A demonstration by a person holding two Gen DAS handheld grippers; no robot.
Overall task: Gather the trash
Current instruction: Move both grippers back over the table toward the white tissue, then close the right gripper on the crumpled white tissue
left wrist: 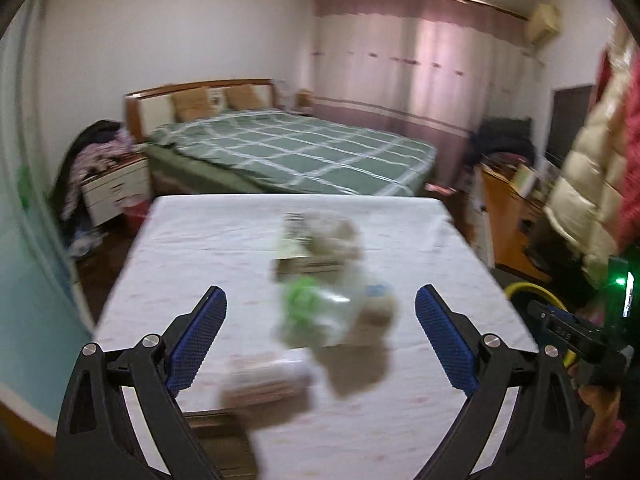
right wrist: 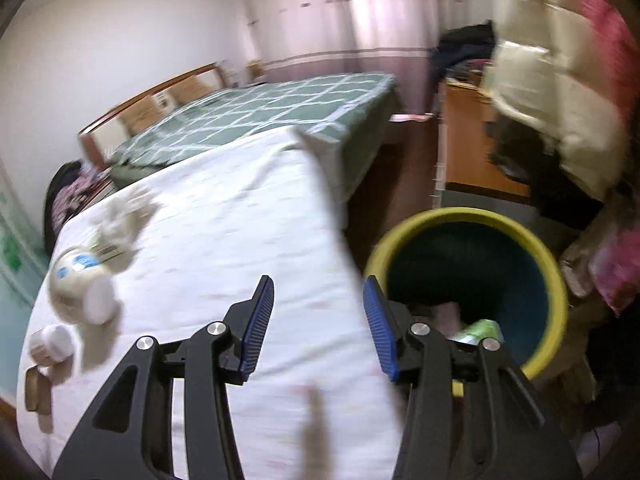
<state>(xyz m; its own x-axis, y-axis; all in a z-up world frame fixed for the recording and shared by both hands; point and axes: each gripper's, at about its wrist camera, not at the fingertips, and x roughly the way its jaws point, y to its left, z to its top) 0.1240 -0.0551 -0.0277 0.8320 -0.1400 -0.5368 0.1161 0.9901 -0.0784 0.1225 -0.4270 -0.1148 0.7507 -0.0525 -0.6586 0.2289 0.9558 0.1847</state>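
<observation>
Nearest the lens in the left wrist view, the left gripper [left wrist: 320, 322] has its blue pads spread wide, nothing between them. It hangs over a bench [left wrist: 208, 240] draped in white cloth.

Trash on the bench, left view, all motion-blurred:
- 1 pale cylinder lying on its side [left wrist: 267, 378], at 6 o'clock of the pile
- 1 green-and-clear plastic wrapper [left wrist: 310, 312], centre
- 1 white jar with blue label [left wrist: 378, 300], at 3 o'clock of the wrapper
- 1 flat carton [left wrist: 298, 248] with crumpled paper [left wrist: 340, 240] on it, at 12 o'clock

Right wrist view: the right gripper [right wrist: 319, 322] is likewise parted and holds nothing. It straddles the bench's right edge. A round bin [right wrist: 556, 280] with yellow rim and dark inside stands on the floor just beside the bench, at 3 o'clock of the gripper; a green item [right wrist: 480, 330] and something pinkish lie inside.

Only the right view shows the bin's contents; the left view catches just a sliver of its yellow rim. The right view sharpens the jar and paper, and shows 1 small white-capped tub [right wrist: 52, 344] and 1 brown block [right wrist: 37, 394] at 9 o'clock. The wrapper appears only in the left view.

A bed [left wrist: 288, 148] with green checked cover stands behind the bench.
</observation>
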